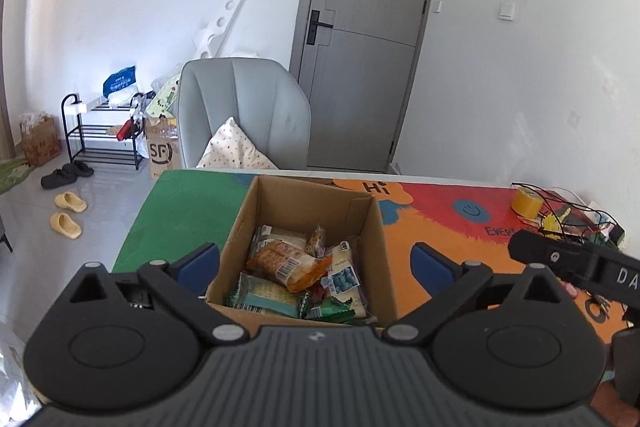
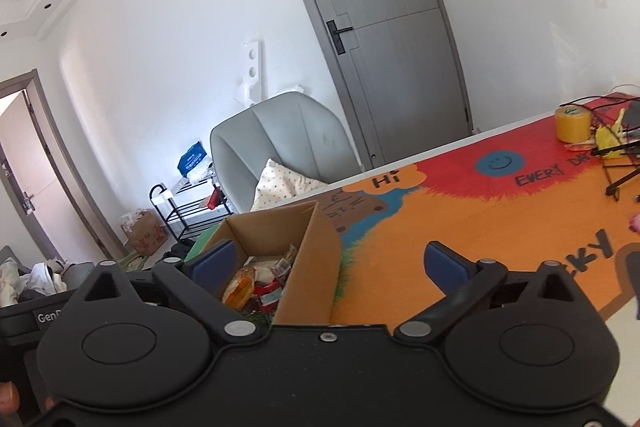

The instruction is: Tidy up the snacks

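An open cardboard box [image 1: 312, 203] stands on the colourful table mat [image 1: 460, 227]. Inside lie several snack packets, among them an orange one [image 1: 288, 263], a green one [image 1: 264, 295] and a white one with blue berries [image 1: 344, 277]. My left gripper [image 1: 316, 265] hovers over the box's near side, open wide, with nothing between its blue pads. My right gripper [image 2: 329, 265] is open too, empty, with the box's right wall [image 2: 308, 267] between its spread fingers and untouched. Snacks [image 2: 240, 287] show inside the box. The other gripper's black casing [image 1: 568, 259] pokes in at the right.
A yellow tape roll [image 1: 526, 205] and tangled black cables [image 1: 568, 211] sit at the table's far right. Behind the table stand a grey armchair [image 1: 244, 111] with a pillow, a shoe rack [image 1: 104, 135] and a grey door [image 1: 360, 39]. The table's left edge drops to the floor.
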A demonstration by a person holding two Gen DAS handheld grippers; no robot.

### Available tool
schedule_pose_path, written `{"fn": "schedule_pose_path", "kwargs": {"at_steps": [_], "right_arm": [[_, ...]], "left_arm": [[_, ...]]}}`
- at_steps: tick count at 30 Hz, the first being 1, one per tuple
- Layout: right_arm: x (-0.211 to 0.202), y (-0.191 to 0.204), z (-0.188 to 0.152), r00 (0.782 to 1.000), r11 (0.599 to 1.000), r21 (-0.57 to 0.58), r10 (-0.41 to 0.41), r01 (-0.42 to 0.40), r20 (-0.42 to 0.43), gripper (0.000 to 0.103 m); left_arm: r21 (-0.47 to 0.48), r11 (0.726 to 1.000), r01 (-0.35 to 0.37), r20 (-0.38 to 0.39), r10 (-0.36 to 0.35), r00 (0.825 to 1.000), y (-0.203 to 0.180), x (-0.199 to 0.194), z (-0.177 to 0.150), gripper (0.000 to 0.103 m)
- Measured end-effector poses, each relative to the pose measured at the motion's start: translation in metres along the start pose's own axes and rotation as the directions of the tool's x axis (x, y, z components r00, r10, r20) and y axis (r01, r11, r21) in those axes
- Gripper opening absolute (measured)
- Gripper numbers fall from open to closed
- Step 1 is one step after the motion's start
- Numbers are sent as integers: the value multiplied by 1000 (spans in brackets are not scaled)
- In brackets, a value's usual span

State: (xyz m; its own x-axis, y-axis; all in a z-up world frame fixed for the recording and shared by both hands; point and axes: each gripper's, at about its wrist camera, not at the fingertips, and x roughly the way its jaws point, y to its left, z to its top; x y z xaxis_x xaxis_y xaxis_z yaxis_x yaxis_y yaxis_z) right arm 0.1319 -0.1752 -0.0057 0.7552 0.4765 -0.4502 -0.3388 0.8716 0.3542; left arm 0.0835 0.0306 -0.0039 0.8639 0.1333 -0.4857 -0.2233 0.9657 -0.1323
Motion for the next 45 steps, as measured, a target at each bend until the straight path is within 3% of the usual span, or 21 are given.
{"fn": "schedule_pose_path", "kwargs": {"at_steps": [20,29,45], "right_arm": [[-60,-25,7,985,985,-27,-171,172,33,103],[-81,-24,5,965,964,-58,-258,260,46,103],[-96,-22,2,963,958,-112,-267,264,-20,103]], "left_arm": [[108,994,-18,28,16,999,-20,-31,5,102],[133,991,-7,19,5,1000,-20,-48,4,103],[183,982,-47,23,43,999,-11,-64,-2,103]]}}
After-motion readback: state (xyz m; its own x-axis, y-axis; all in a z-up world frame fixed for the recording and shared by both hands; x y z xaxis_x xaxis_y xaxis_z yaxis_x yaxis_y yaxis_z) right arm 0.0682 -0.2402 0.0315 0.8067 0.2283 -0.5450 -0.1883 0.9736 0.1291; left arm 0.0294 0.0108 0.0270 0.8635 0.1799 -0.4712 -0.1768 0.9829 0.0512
